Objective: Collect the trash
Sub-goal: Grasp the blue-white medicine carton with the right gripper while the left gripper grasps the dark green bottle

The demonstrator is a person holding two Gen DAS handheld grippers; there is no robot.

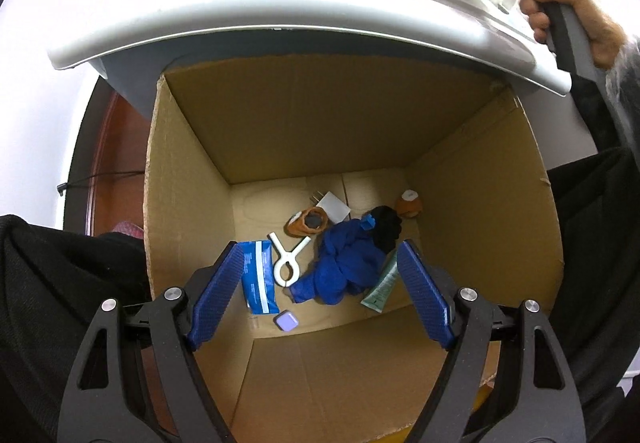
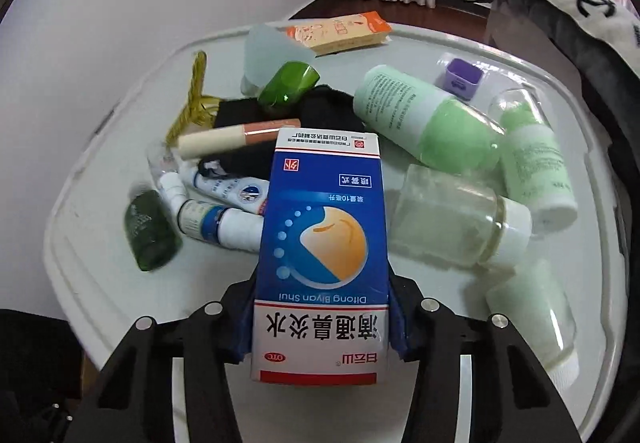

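The left gripper (image 1: 320, 271) hangs over an open cardboard box (image 1: 480, 183), its blue pads spread apart with nothing between them. On the box floor lie a blue cloth (image 1: 340, 267), a white clip (image 1: 286, 261), a blue packet (image 1: 258, 277), a green tube (image 1: 382, 289) and a small purple case (image 1: 286, 321). A white table (image 1: 240, 3) overhangs the box; a hand (image 1: 568, 23) grips a dark handle there.

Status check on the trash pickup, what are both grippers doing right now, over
Left gripper open, empty, over the cardboard box. Right gripper shut on the blue medicine box, above the cluttered table. Nothing blocking.
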